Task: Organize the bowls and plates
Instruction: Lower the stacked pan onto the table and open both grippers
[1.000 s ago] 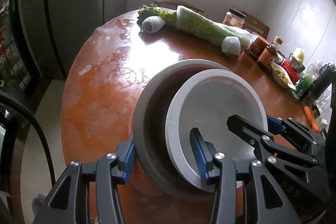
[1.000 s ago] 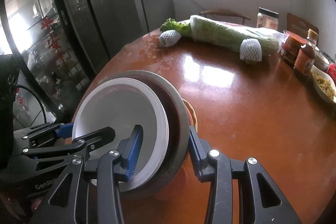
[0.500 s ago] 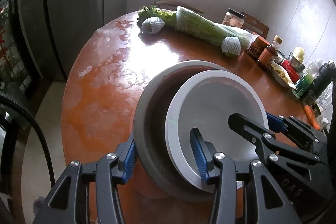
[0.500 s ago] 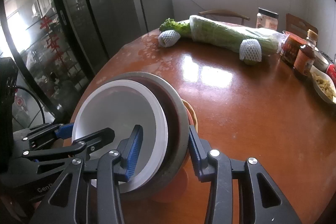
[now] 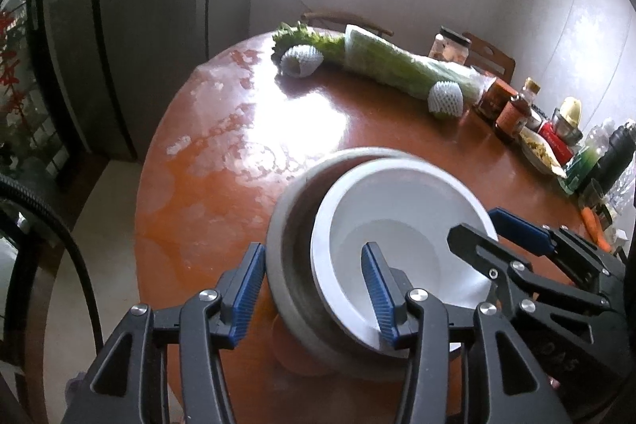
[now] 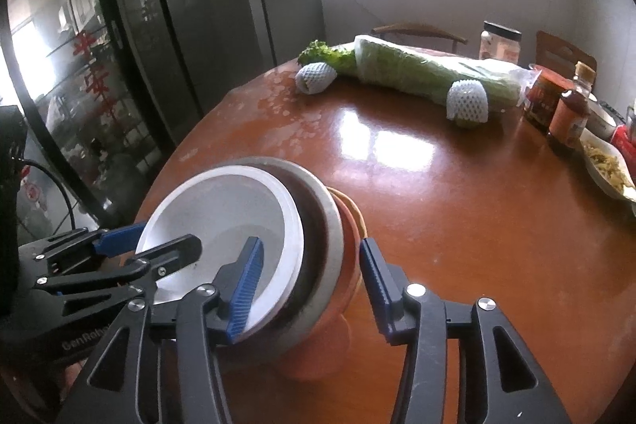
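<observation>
A white bowl is nested in a grey bowl. Both rest, leaning a little, on an orange bowl at the near edge of the round brown table. My left gripper straddles the stack's left rim, one finger inside the white bowl, the outer pad a sliver off the grey wall. My right gripper straddles the opposite rim. Its jaws are opening: the inner finger is in the white bowl and the outer pad stands clear of the orange bowl.
A long plastic-wrapped green vegetable and two foam-netted fruits lie across the far side. Jars, sauce bottles and a dish of food crowd the right edge. Dark glass doors and a cable lie left of the table.
The right gripper's jaws have spread, its outer finger coming off the stack's side. The left jaws widened slightly. The bowls stay in the same spot.
</observation>
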`<action>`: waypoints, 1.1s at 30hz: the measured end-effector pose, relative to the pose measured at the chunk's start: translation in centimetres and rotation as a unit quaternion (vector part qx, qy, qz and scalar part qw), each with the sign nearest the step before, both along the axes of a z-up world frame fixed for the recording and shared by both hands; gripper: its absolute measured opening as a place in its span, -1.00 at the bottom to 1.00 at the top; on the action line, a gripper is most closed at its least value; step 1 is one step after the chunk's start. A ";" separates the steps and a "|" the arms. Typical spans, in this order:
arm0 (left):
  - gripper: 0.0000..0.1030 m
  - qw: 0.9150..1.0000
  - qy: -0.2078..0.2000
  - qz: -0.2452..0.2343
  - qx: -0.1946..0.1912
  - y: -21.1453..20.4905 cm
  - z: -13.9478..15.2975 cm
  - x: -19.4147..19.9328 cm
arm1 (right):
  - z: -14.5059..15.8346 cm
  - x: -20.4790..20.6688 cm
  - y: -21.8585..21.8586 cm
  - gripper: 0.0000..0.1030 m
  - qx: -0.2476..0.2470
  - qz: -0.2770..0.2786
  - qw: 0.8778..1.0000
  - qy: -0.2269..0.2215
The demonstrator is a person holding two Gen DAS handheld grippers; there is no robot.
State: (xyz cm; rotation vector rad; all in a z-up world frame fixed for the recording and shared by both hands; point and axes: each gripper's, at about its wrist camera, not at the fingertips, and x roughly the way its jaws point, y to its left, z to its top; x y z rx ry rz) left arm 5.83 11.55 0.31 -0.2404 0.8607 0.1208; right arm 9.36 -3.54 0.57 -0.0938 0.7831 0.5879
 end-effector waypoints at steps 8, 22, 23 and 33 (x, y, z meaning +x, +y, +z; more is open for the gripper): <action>0.00 0.999 -0.027 0.010 0.016 -0.1 1.9 -1.5 | 1.4 -1.0 -0.8 0.10 0.005 -0.006 1.000 -0.020; 0.08 0.999 -0.033 0.000 0.043 -2.9 3.1 -6.2 | 3.5 -7.1 -4.4 0.29 0.012 0.000 0.999 -0.052; 0.08 0.998 -0.034 0.004 0.043 -3.0 3.2 -6.5 | 3.5 -7.7 -4.9 0.32 0.015 -0.005 0.998 -0.054; 0.18 0.998 -0.039 -0.016 0.052 -6.5 2.6 -9.2 | 2.8 -11.2 -8.6 0.38 0.014 -0.045 0.997 -0.062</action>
